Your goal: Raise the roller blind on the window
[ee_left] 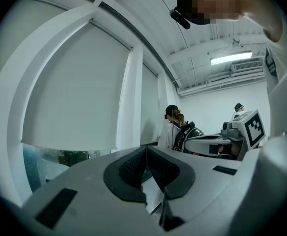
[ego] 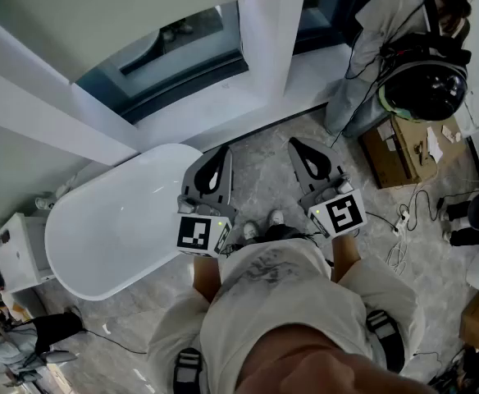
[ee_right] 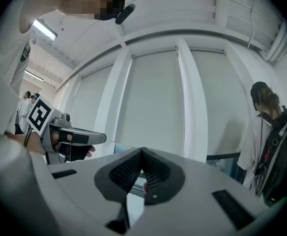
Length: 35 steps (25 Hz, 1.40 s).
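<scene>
Beside the bathtub (ego: 116,228), left claw (ego: 221,150) and right claw (ego: 299,144) are both closed on nothing. Roller blind (ee_left: 70,92) hangs lowered over the window (ee_left: 50,159) ahead, apart from both claws, with glass exposed beneath.

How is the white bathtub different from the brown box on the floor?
The bathtub is white and rounded; the cardboard box is brown with straight edges. The bathtub looks much bigger than the box. In the head view the bathtub lies left, the box right. Both stand on the floor.
</scene>
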{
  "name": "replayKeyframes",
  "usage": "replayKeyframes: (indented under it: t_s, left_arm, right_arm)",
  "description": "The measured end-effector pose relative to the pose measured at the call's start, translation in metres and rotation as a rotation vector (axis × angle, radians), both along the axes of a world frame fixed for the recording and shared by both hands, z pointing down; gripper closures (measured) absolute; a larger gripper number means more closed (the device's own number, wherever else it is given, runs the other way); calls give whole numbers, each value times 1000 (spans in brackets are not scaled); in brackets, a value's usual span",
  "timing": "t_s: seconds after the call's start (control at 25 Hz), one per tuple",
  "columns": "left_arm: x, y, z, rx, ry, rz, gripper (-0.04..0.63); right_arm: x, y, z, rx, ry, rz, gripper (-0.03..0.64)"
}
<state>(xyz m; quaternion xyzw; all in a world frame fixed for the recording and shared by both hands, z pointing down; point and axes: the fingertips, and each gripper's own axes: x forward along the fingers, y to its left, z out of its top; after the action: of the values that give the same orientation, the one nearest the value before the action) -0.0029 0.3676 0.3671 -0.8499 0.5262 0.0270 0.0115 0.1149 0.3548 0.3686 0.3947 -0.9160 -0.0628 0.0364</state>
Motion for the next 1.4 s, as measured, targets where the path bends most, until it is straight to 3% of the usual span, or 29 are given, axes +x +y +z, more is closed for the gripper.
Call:
replayKeyframes:
  t_s: [0.4, 0.72, 1.08, 1.4]
  left_arm:
    - [15, -4, 3, -18, 20, -20, 586]
    - [41, -15, 2, -16, 1, -43, 586]
    - [49, -47, 8, -35, -7, -71, 586]
    - [33, -97, 15, -38, 4, -58, 586]
  right_arm:
    - [11, -4, 0, -2, -39, 2, 555]
    - [29, -18, 3, 3, -43, -54, 555]
    - [32, -54, 10, -5, -33, -92, 555]
    - [15, -103, 15, -8, -15, -74, 555]
